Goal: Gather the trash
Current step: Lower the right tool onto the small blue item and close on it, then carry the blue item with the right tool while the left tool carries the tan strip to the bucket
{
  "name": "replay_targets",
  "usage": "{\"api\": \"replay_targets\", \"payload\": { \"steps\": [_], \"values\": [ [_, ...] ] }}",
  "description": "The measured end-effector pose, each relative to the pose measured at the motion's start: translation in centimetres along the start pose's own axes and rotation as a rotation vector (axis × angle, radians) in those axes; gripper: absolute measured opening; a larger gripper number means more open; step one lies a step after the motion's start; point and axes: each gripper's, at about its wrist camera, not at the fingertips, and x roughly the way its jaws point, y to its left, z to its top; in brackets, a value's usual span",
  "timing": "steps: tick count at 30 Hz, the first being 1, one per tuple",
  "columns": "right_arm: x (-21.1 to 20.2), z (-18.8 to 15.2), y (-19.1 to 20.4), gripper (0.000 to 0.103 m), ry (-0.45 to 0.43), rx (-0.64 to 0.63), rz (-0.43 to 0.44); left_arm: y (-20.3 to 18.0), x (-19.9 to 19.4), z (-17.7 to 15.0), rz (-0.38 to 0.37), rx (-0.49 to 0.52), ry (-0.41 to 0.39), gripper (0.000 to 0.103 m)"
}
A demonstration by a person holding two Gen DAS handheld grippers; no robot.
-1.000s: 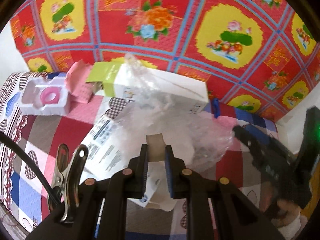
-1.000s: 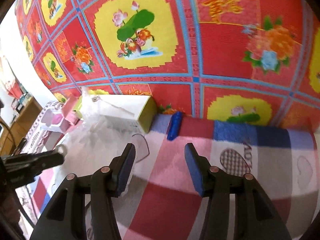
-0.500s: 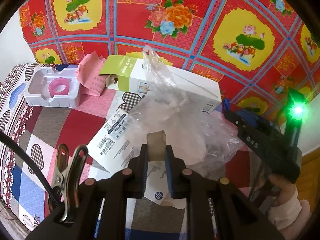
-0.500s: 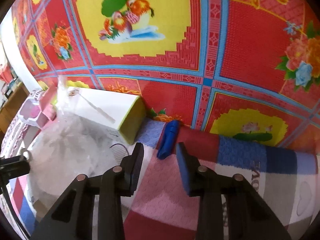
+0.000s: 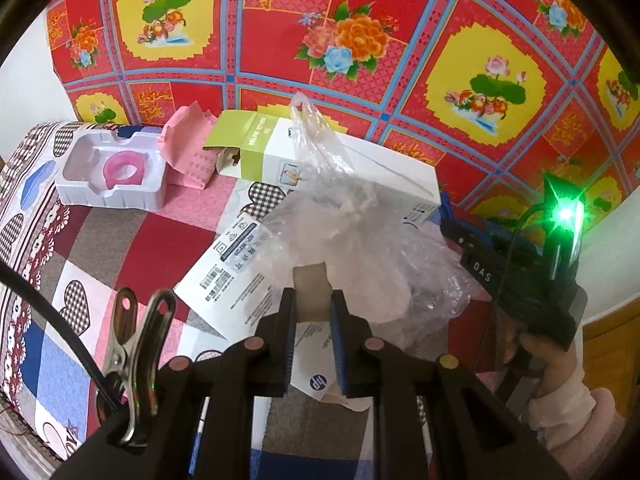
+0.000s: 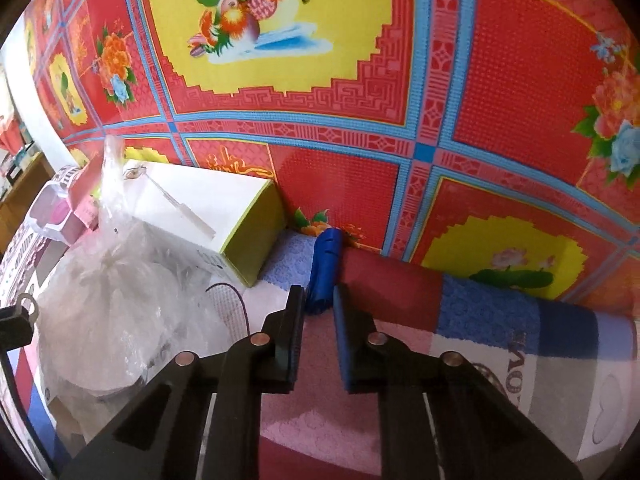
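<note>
Right gripper (image 6: 316, 310) sits right at the near end of the small blue item (image 6: 326, 258), which lies on the patchwork blanket (image 6: 500, 320) against the foot of the red floral cloth (image 6: 520, 120). The item's long axis runs away from the camera, roughly in line with the gripper's fingers, so the jaws straddle its near end across the narrow width; the jaws are closing with that end between them, pads not clearly pressing yet. It lies dead ahead of the right gripper, just right of the green-ended white carton (image 6: 224, 224). Left gripper (image 5: 312, 312) is nearly shut, pinching a tan tape-like tab (image 5: 310, 292) at the edge of the clear plastic bag (image 5: 360, 248), which is heaped over the printed white box (image 5: 236, 280). From the left view the right gripper body is well off to the right past the bag, so the right hand is plainly the nearer one. Judgement: next move needs a firm pinch, then a lift toward the bag; risk is the end slipping out.
</note>
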Motion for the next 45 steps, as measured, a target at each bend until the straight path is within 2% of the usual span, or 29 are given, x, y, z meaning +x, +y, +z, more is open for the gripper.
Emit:
{"api": "replay_targets", "payload": {
  "steps": [11,18,32,45],
  "values": [
    [-4.7,-1.9,1.4,0.013,-0.047,-0.031,0.02,-0.5,-0.9,-0.7,-0.02,0.019,-0.012,0.017],
    [-9.0,-4.1,2.9,0.013,-0.066,-0.025,0.022,-1.1,-1.6,-1.1,-0.058,0.051,-0.011,0.017],
    [-16.5,-7.9,5.1,0.013,-0.12,0.092,-0.044,-3.5,-2.6,-2.4,-0.165,0.211,0.012,0.017],
    [-20.9,-11.3,7.1,0.013,-0.15,0.197,-0.143,-5.6,-4.5,-4.3,-0.261,0.37,0.02,0.017]
  ]
}}
